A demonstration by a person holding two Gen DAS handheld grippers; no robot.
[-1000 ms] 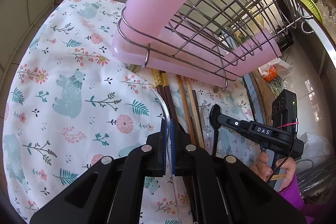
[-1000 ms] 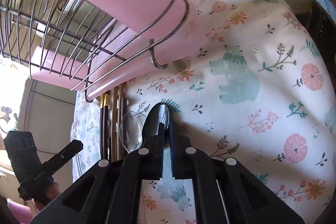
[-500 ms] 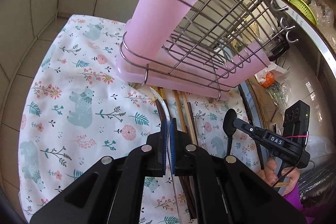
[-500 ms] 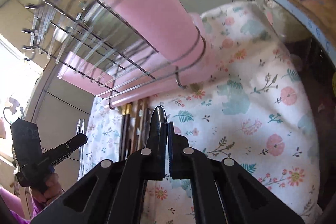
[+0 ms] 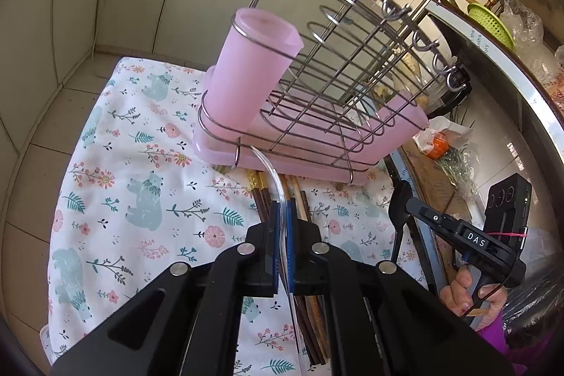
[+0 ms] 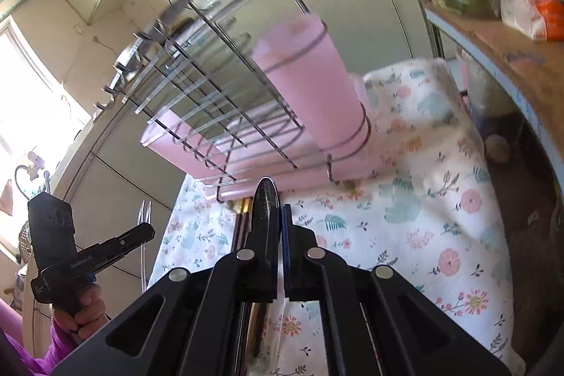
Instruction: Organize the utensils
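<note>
Left claw [image 5: 282, 228] is clamped on a clear fork [image 5: 271, 171], pinched partway along its handle, with the rest of the fork arcing out toward the rack [image 5: 317, 115]. In the right view you can see its tines [image 6: 145, 212] sticking up past that claw. Right claw [image 6: 278, 228] is clamped on a black spoon [image 6: 265, 199], gripped at the neck just below the bowl, handle running back under the claw.

Both are off the cloth [image 5: 148, 164] and sit just near-side of the rack. The pink cup [image 5: 253, 73] stands in the wire ring at the rack's left end, mouth open and looks empty.

Handling, my read:
- Both look like thin plastic: very light, no load on the grip.
- The fork looks bendy; it already curves. Don't squeeze harder and don't lever it against the wire, it could snap or spring out.
- Smooth, glossy surfaces, so either could pivot between the pads if a tip catches the cup rim.
- The spoon looks stiffer. The neck grip is good for control, but the long handle trails, so mind it near the chopsticks [image 5: 299, 196] lying on the cloth below.
- For the drop, go in end first over the cup mouth and clear the wire ring.
</note>
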